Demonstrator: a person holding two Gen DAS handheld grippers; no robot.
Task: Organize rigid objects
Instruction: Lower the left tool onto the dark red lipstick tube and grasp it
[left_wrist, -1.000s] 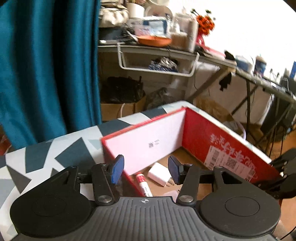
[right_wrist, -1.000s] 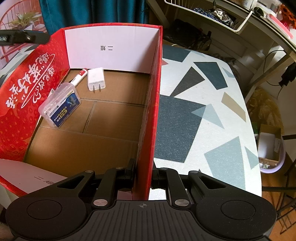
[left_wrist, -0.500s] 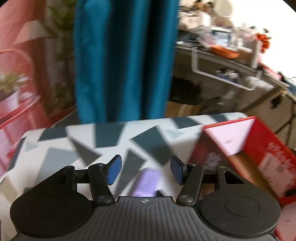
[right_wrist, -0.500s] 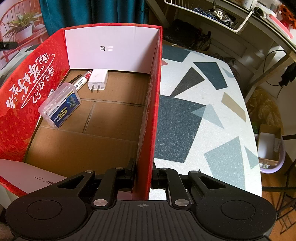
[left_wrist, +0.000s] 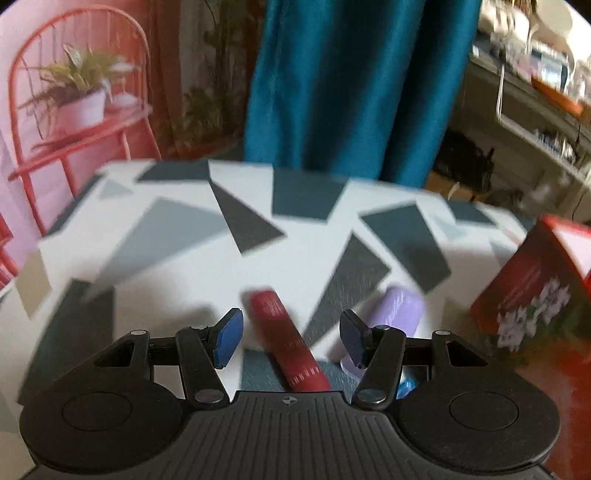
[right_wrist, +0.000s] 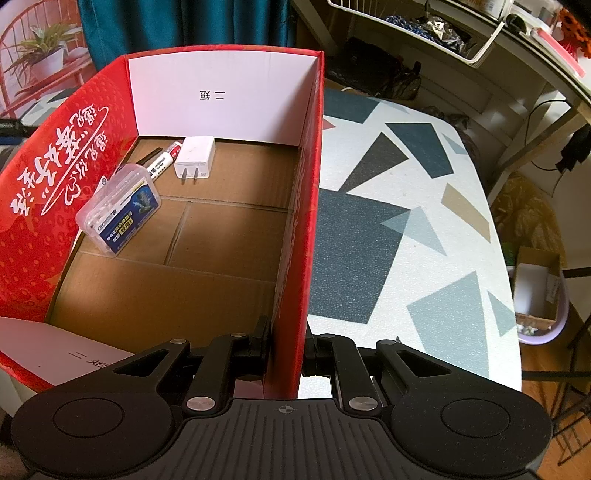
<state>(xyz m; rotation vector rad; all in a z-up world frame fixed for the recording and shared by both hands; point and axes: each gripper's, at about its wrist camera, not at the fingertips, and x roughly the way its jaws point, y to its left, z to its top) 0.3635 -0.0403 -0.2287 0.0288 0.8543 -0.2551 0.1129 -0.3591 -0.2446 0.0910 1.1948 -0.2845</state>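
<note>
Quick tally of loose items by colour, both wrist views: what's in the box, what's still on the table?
In the red box:
White: 2, charger plug and marker
Clear: 1, plastic case
On the table:
Red: 1, tube
Lilac: 1, cylinder
Total: 5
A blue scrap shows by the cylinder; too hidden to count.

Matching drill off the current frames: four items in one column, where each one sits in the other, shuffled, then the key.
1. white plug charger
2. dark red tube
3. clear plastic case with blue label
4. lilac cylinder

A. on table, beyond the open left gripper
B. in red cardboard box, by far white wall
C. on table, nearest box
D. in box, against left wall

1-B, 2-A, 3-D, 4-C
</note>
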